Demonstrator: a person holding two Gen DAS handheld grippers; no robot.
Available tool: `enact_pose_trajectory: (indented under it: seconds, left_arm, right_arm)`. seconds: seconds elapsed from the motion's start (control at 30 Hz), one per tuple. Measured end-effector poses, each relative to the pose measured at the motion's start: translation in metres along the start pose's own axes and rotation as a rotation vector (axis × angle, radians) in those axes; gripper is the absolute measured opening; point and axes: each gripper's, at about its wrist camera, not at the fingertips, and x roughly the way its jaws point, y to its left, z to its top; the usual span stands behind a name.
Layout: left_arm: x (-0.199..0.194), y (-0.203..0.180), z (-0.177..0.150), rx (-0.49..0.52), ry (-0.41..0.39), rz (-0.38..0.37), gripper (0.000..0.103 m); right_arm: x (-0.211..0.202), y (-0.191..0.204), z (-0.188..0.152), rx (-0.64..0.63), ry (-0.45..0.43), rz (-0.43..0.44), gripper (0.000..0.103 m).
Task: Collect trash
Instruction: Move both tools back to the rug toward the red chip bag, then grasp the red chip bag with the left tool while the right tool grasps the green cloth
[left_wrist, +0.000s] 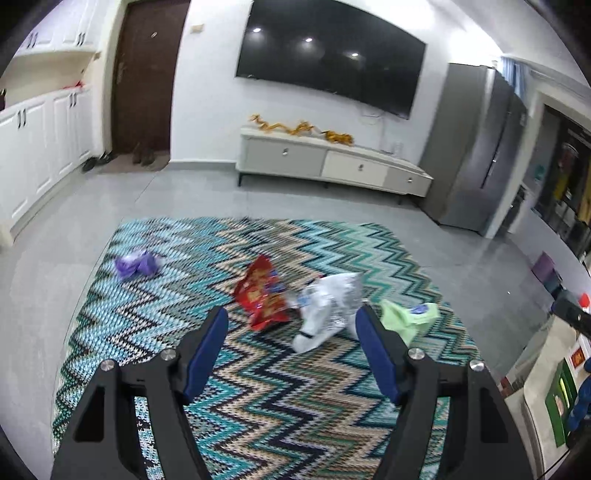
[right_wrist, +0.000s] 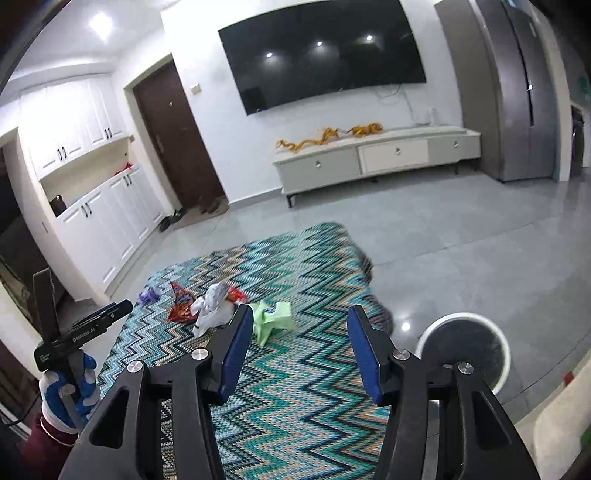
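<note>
The trash lies on the rug. The white bag sits ahead of the left claw, closest. Both it and the right claw are spread wide, empty.

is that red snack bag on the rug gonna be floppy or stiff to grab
Likely floppy: the red snack bag lies crumpled and partly flattened on the rug. Probably light, since it looks empty. Its glossy film may slip in the left tool.
</note>
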Motion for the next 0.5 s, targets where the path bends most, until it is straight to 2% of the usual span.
enact_pose_trajectory:
  seconds: [0.2,0.37,0.5]
  left_arm:
    - [0.043,0.007,0.004,-0.02,0.039,0.045,0.07]
    - [0.089,0.011,0.012,-0.046,0.061,0.091,0.073]
    - [0.12,0.012,0.017,-0.053,0.086,0.119,0.073]
  right_arm:
    - [0.064,0.007,-0.006,0.01,0.099,0.043,0.059]
    - [0.123,0.015,-0.008,0.022,0.168,0.07,0.071]
    - [0.167,0.022,-0.005,0.006,0.209,0.059,0.077]
